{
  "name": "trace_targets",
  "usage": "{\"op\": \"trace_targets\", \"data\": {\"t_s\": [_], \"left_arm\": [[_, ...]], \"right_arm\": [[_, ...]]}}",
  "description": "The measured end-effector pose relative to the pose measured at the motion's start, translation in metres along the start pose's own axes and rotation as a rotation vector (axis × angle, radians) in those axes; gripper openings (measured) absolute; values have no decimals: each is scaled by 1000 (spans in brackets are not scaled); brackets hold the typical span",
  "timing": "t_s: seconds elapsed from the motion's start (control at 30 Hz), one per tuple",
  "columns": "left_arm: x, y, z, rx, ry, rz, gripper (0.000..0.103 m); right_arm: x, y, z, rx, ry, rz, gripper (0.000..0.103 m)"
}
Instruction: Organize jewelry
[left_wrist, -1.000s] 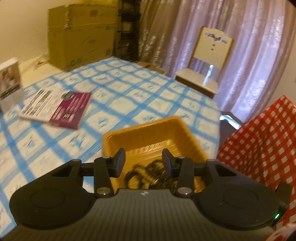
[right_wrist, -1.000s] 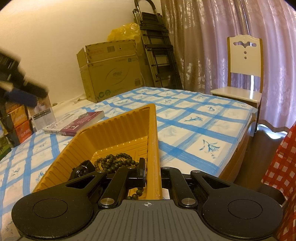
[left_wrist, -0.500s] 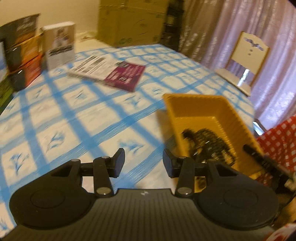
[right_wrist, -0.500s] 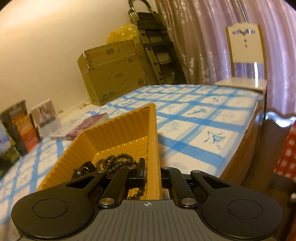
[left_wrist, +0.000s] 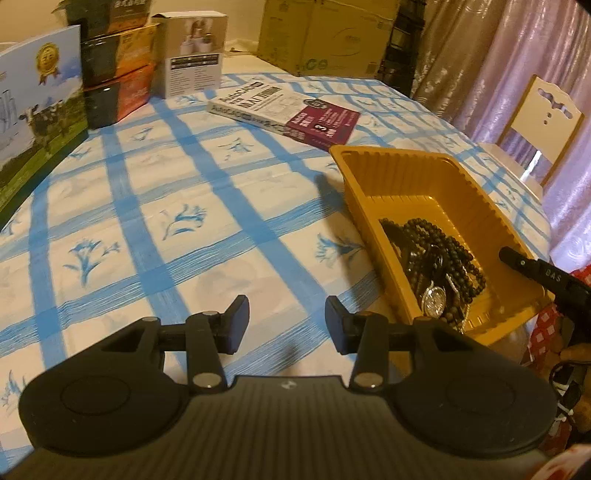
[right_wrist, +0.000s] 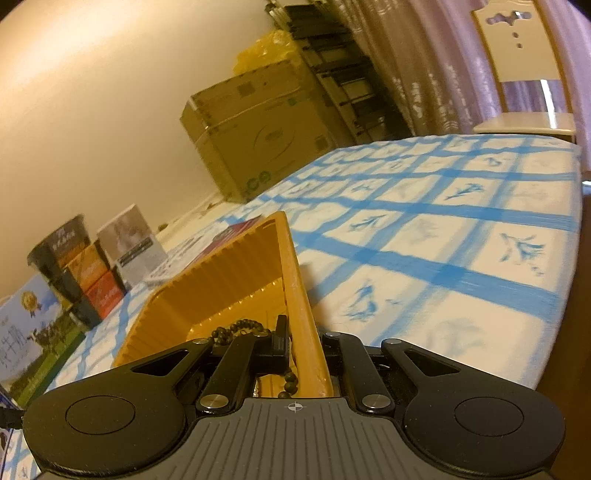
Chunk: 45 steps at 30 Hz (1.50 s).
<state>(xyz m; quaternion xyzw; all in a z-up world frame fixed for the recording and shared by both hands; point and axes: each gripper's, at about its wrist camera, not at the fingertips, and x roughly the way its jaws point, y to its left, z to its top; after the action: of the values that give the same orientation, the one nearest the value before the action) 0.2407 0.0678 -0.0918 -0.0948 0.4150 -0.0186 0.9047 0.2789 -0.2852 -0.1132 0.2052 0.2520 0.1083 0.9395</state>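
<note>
Left hand-held gripper (left_wrist: 286, 319) nearest, fingers apart, holding nothing, poised over the checked counter (left_wrist: 192, 229) just left of the tray. Right hand-held gripper (right_wrist: 304, 345) clamped on the near right rim of the yellow tray (left_wrist: 373, 173), one finger inside and one outside the wall. Tray seated at the counter's near right edge, its near corner seemingly overhanging. Inside, toward the near end: a tangle of dark beaded strands (left_wrist: 439, 251) with a round silver-faced piece, likely a watch (left_wrist: 434, 299), lying among them. No jewelry seen loose on the counter. Judged step: tray being steadied or repositioned by its rim; scene equally consistent with pieces gathered in and the tray being set in place, or with the tray being held for sorting out its contents. Either way, grip on the thin ribbed wall calls for care: flexible plastic, contents free to slide. Beyond the tray, a thick book (left_wrist: 284, 114) lying flat; farther left, stacked cartons (left_wrist: 118, 74) and a white box (left_wrist: 194, 55) upright. Large cardboard box (left_wrist: 325, 33) and a chair (left_wrist: 539, 122) at the far end. Open counter ahead of the left gripper unobstructed.
</note>
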Motion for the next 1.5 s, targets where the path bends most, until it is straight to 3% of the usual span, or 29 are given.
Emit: {"op": "trace_targets", "data": {"t_s": [0.3,0.37,0.4,0.43,0.47,0.53,0.73,0.97,1.1,1.5], "left_arm": [[-19,8,-8,0,-30,64,55],[-25,9,-11,-2,-36,77,59],[-29,9,-12,-3,-41,81,63],[-33,10,-13,-5,-47,88,67],[-37,10,-15,-7,-54,96,68],[-46,10,-19,-8,-68,110,77],[-78,7,-32,5,-101,144,85],[-124,-5,-52,53,-155,216,88],[-153,-6,-64,49,-161,206,88],[-215,-9,-109,-11,-148,213,88]], "right_arm": [[17,16,-6,-143,68,-81,10],[19,20,-5,-194,106,-101,30],[18,21,-3,-213,109,-118,61],[16,23,-3,-225,96,-136,81],[9,25,-1,-235,49,-159,84],[0,28,4,-245,24,-164,84],[-37,56,13,-244,62,-148,84],[-84,113,-11,-256,193,-23,84],[-105,141,-28,-274,263,38,84],[-164,185,-71,-387,332,107,84]]}}
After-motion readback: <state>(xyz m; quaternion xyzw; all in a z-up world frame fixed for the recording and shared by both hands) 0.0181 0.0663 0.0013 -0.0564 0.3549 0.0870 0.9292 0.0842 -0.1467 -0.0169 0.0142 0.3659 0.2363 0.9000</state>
